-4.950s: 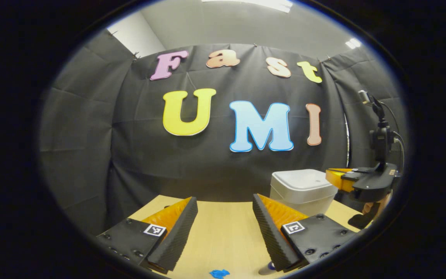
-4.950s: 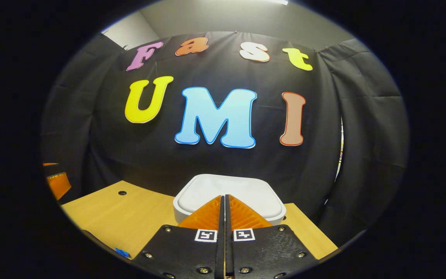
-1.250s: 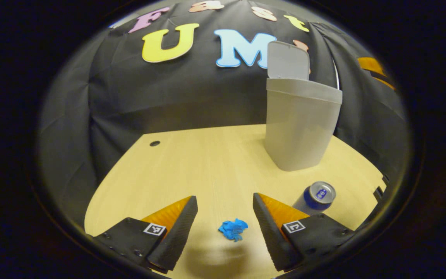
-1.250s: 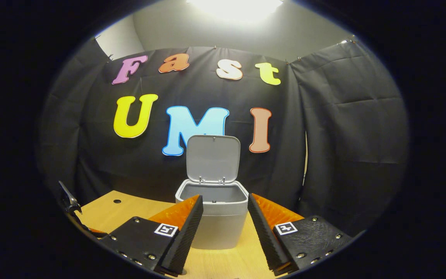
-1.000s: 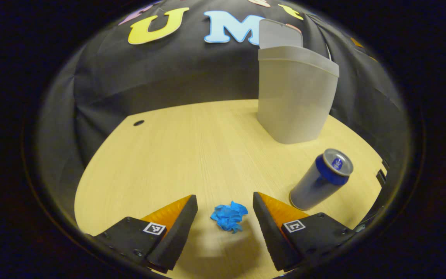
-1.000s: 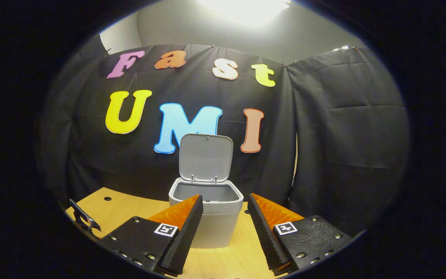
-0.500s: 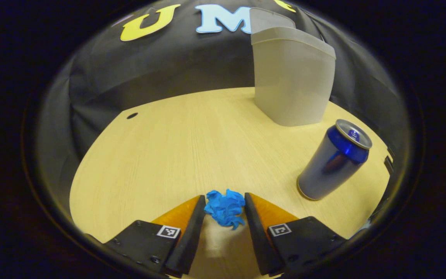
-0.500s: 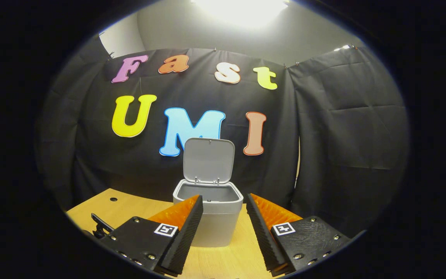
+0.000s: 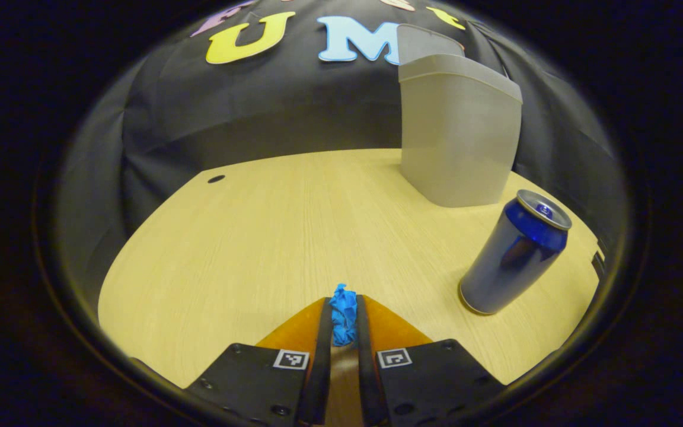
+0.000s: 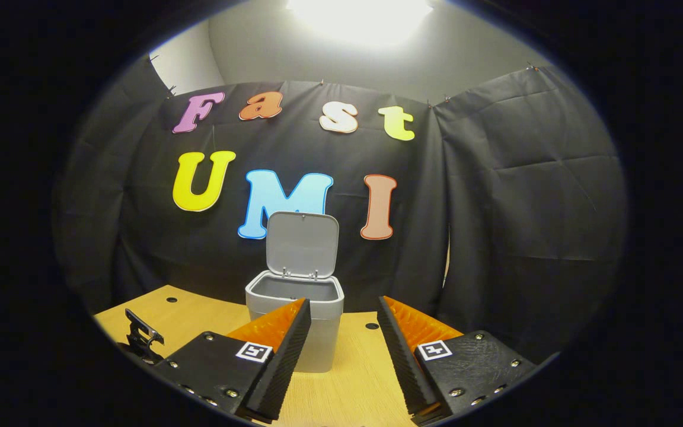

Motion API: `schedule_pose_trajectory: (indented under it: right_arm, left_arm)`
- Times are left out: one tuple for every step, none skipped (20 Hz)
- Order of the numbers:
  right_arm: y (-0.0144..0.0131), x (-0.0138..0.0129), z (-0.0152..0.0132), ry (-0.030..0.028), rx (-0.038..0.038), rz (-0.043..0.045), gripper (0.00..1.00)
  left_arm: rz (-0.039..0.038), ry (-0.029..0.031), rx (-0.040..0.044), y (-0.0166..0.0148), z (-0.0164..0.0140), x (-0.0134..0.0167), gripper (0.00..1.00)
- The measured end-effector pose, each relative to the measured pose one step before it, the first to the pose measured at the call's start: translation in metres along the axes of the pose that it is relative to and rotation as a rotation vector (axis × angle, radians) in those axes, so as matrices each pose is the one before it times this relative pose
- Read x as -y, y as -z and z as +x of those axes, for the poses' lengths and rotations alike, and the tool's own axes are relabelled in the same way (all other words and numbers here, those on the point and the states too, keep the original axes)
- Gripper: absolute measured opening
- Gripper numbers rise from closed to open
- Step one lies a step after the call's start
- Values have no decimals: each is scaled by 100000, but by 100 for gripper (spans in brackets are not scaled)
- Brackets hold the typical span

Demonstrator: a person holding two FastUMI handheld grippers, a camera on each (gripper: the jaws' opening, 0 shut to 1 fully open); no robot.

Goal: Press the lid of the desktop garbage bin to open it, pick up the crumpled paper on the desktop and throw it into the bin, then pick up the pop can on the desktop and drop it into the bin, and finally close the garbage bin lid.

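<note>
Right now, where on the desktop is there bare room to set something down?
The widest bare patch runs from the cable hole across to the garbage bin and down toward the crumpled paper. It is crowded at the right, around the pop can.

dim booth – ceiling light (image 10: 365, 12) glares overhead – fisheye bends edges.

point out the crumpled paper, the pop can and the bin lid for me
crumpled paper (image 9: 343, 313), left gripper view, on the blue wad between the fingers
pop can (image 9: 510, 255), left gripper view, on the can's blue side wall
bin lid (image 10: 302, 245), right gripper view, on the raised lid's inner face
</note>
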State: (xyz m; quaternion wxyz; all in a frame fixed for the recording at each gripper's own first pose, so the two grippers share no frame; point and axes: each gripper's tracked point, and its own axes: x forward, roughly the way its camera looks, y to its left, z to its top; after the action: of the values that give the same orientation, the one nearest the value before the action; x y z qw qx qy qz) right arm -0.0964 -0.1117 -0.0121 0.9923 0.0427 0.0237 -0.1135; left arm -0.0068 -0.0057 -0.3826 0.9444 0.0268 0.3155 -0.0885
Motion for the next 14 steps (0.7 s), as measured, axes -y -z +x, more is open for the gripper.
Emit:
schedule_pose_trajectory:
  right_arm:
    - [85, 184, -260, -1480, 217, 674, 74]
    - [56, 268, -136, -1593, 363, 839, 74]
    - [136, 204, -157, -1474, -167, 556, 74]
    - [144, 179, -75, -1618, -39, 91, 74]
    - [-11, 295, -140, -1015, 551, -867, 74]
    - [-193, 474, -20, -245, 1029, -1173, 74]
    - [-6, 525, 74, 270, 488, -1032, 74]
    - [-101, 456, -55, 767, 441, -543, 74]
    - [-229, 390, -103, 998, 977, -14, 74]
    - [-267, 300, -54, 1041, 1134, 508, 74]
    - [-1, 203, -46, 1125, 189, 573, 74]
    - [100, -2, 108, 551, -898, 446, 74]
    - [215, -24, -53, 191, -326, 348, 74]
    - [-125, -53, 74, 42, 492, 293, 74]
  left_arm:
    - [-1003, -1913, -1244, -11, -85, -238, 23]
    - [-315, -2561, -1280, -136, -352, -286, 18]
    - [-337, -2263, 402, -507, -258, -37, 20]
    - [-532, -234, 2082, -959, -434, 353, 18]
    - [-672, -630, 2805, -1328, -643, 325, 18]
    - [-931, -44, 2732, -1503, -688, 495, 18]
    - [-515, -141, 2992, -1562, -659, 376, 21]
    - [-363, 561, 3067, -1646, -595, 384, 18]
    - [-351, 493, 3632, -1711, -719, 620, 20]
    - [-190, 450, 3011, -1651, -431, 657, 20]
    - [113, 375, 2578, -1431, -279, 553, 20]
    - [52, 740, 1908, -1414, -247, 565, 20]
    - [-157, 873, 2182, -1433, -216, 686, 20]
    - [-358, 625, 2047, -1433, -133, 500, 20]
